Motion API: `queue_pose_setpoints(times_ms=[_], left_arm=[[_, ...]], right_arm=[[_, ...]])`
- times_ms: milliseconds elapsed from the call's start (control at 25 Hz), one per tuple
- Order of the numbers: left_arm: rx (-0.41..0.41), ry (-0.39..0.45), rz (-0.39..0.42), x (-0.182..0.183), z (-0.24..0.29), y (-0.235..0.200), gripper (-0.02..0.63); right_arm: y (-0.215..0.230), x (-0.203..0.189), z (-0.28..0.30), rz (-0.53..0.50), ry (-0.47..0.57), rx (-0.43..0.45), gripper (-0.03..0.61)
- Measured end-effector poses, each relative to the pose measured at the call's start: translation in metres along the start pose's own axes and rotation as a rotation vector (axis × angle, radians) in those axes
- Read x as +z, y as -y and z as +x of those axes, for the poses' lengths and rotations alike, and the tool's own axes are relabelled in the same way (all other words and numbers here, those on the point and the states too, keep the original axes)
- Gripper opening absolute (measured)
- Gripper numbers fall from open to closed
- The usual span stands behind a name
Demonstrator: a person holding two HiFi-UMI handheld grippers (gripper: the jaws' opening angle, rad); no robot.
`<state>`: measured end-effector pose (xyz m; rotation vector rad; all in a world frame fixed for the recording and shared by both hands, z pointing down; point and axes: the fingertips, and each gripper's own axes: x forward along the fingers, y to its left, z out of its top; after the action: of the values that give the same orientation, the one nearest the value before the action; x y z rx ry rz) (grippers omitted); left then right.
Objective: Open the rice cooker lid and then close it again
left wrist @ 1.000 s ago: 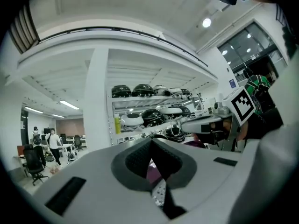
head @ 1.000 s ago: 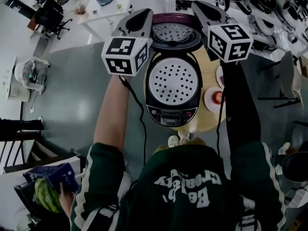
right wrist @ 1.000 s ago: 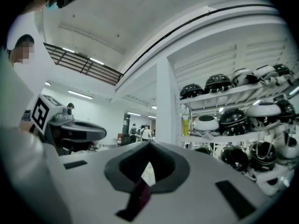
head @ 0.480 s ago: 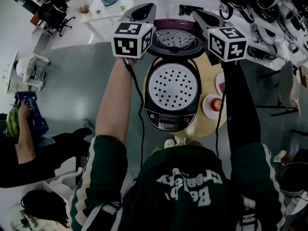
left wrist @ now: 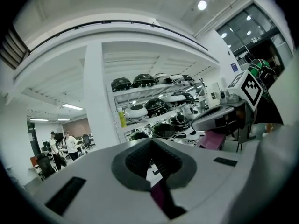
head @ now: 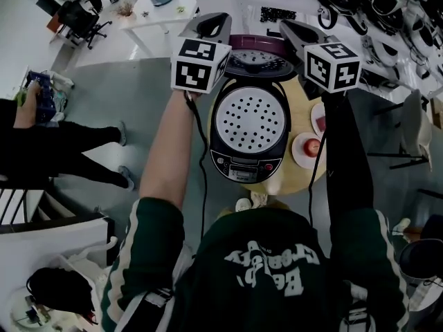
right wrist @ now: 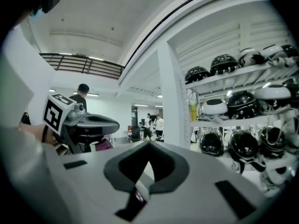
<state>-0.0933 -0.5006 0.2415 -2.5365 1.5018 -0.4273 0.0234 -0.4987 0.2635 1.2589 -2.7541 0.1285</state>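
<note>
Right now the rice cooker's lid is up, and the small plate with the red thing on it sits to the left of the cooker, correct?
Not quite. The rice cooker does have its lid up, but the small plate with the red thing sits on the person's right of the cooker, not the left. The head view shows this.

We are in an open lab-like workroom: shelves [right wrist: 210,84] on the right carry rows of rice cookers [right wrist: 225,63], with white desks [head: 166,12] and office chairs [head: 79,19] far left on a grey floor [head: 131,116].
</note>
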Motion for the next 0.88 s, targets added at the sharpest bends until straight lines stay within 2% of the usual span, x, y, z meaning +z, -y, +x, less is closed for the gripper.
queue_pose_setpoints(times_ms=[240,440,880], left_arm=[[0.004,0.017,-0.102,-0.012,-0.038,0.014,0.0],[-0.026,0.001,-0.126,-0.033,-0.073,0.036,0.0],[-0.088,-0.043,-0.233,-0.103,-0.132,0.084,0.0]], right_arm=[[-0.022,-0.019,-0.02,0.026,-0.046,0.013,0.003],[-0.053,-0.042,-0.04,-0.007,-0.099,0.043,0.003],[-0.096,-0.108,-0.076,0.101,-0.164,0.09,0.003]])
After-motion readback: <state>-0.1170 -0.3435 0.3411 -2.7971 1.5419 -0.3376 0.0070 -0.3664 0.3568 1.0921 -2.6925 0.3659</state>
